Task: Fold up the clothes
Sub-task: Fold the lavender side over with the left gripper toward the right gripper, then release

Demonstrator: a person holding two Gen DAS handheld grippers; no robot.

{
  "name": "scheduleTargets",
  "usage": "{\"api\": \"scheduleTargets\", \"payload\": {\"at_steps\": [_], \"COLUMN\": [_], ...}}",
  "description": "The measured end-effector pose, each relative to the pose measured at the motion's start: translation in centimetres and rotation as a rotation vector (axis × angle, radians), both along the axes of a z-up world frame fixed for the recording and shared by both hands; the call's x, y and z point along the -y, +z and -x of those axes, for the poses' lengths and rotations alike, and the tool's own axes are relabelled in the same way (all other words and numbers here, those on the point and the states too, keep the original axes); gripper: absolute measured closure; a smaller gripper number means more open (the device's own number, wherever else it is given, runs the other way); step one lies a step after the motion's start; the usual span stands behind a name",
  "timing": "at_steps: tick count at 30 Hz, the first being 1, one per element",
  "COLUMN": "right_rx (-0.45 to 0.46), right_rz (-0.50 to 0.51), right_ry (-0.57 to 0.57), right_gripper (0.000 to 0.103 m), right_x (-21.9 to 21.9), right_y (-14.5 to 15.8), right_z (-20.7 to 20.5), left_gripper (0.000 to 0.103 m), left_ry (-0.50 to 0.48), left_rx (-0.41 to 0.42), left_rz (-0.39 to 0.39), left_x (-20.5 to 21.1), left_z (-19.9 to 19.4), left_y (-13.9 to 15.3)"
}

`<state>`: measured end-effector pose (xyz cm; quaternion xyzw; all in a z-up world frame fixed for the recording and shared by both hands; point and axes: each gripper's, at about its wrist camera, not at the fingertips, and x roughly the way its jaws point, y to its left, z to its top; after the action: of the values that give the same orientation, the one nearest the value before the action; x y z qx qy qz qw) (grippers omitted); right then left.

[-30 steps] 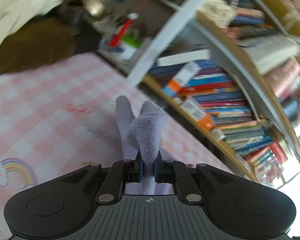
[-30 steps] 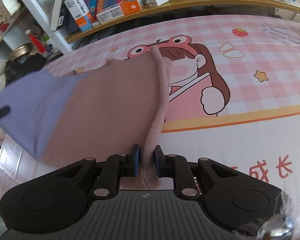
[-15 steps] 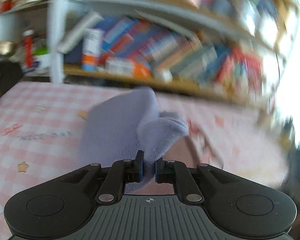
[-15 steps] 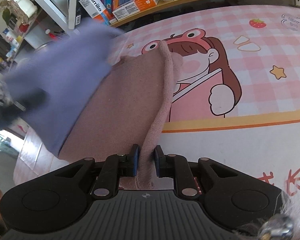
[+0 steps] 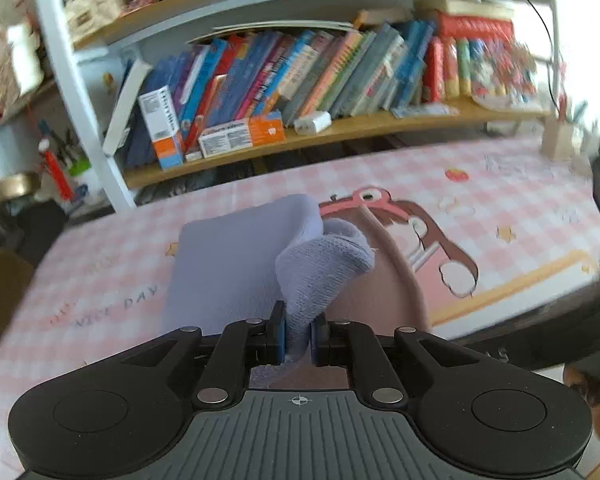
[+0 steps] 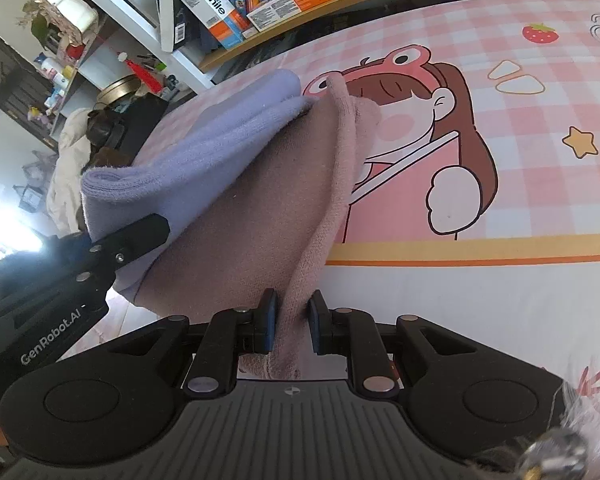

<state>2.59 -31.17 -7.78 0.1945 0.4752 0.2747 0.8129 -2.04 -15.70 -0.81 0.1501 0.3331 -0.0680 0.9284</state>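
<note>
Judging by the way it droops and bunches, the cloth (image 6: 236, 216) is light, soft and limp, a fuzzy knit, lilac on one part and dusty pink on the other; it will sag wherever it is not held, so corners and hemmed edges are the places to pinch. At about 9 o'clock in the right wrist view, the left gripper (image 5: 298, 336) is clamped on a bunched lilac corner, lifted and curled over the pink part. Toward 6 o'clock the right gripper (image 6: 291, 320) has its jaws nearly together, pinching a pink edge that rises as a ridge toward 12 o'clock. The cloth lies partly folded on the pink checked table cover (image 6: 520, 160), over its cartoon print. No container takes part; the bookshelf (image 5: 340, 132) beyond, at 12 o'clock, holds books and small boxes
</note>
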Motion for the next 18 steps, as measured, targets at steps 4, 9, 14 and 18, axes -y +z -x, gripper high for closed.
{"api": "scheduleTargets", "payload": {"at_steps": [4, 9, 14, 18], "right_rx": [-0.002, -0.008, -0.031, -0.005], "right_rz": [-0.013, -0.026, -0.032, -0.013], "right_ry": [0.015, 0.025, 0.03, -0.013], "right_gripper": [0.087, 0.088, 0.087, 0.066], "right_x": [0.2, 0.5, 0.8, 2.0], "right_y": [-0.2, -0.4, -0.4, 0.9], "right_z": [-0.2, -0.4, -0.8, -0.8], "left_gripper": [0.095, 0.091, 0.09, 0.075], "left_ry": [-0.113, -0.165, -0.291, -0.282], "left_rx": [0.008, -0.006, 0.029, 0.001], "left_rz": [-0.15, -0.253, -0.488, -0.434], "left_x": [2.7, 3.4, 4.8, 3.8], "left_z": [1.4, 1.9, 3.3, 3.4], "left_y": [-1.9, -3.5, -6.5, -4.6]}}
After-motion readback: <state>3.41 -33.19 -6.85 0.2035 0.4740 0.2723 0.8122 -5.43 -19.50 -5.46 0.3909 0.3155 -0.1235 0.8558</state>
